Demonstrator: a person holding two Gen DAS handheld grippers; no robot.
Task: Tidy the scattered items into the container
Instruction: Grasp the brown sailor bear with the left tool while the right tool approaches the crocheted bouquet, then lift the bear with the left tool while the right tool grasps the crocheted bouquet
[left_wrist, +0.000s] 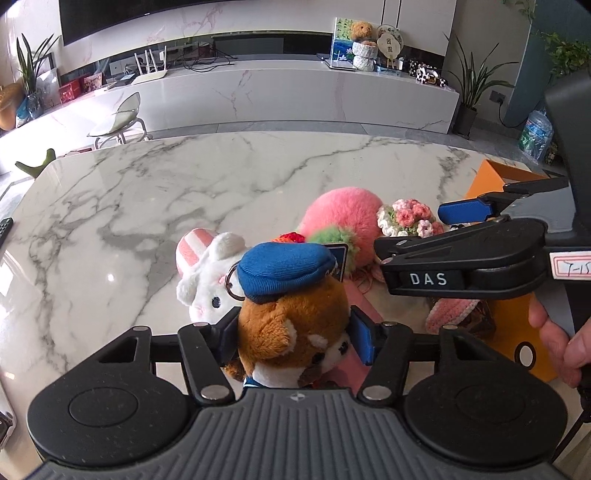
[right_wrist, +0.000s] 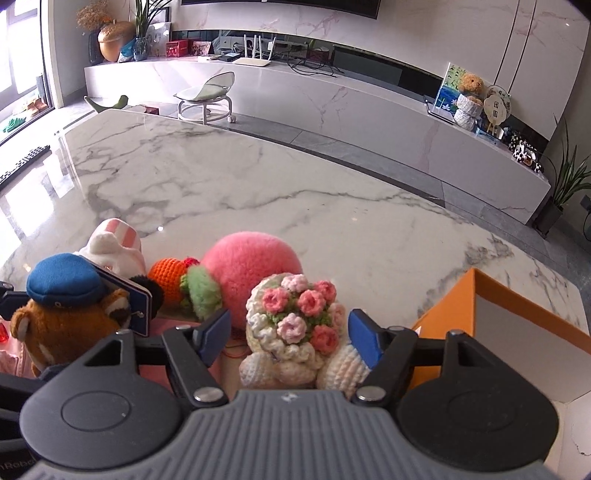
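My left gripper (left_wrist: 295, 332) is shut on a brown plush bear with a blue cap (left_wrist: 295, 317), which also shows in the right wrist view (right_wrist: 66, 317). My right gripper (right_wrist: 288, 332) stands open around a crocheted flower bouquet (right_wrist: 295, 325), its pads beside it; I cannot tell if they touch. The bouquet also shows in the left wrist view (left_wrist: 410, 218). The orange box (right_wrist: 498, 332) stands to the right. A pink fluffy peach (right_wrist: 251, 277), an orange crochet toy (right_wrist: 168, 280) and a white bunny plush (left_wrist: 210, 280) lie on the marble table (right_wrist: 258, 192).
A pink mat (left_wrist: 364, 314) lies under the toys. A remote control (left_wrist: 4, 229) lies at the table's left edge. A keyboard (right_wrist: 22, 162) sits far left. A pink crochet piece (left_wrist: 448, 314) lies near the box. A stool (right_wrist: 207, 96) and TV bench stand beyond.
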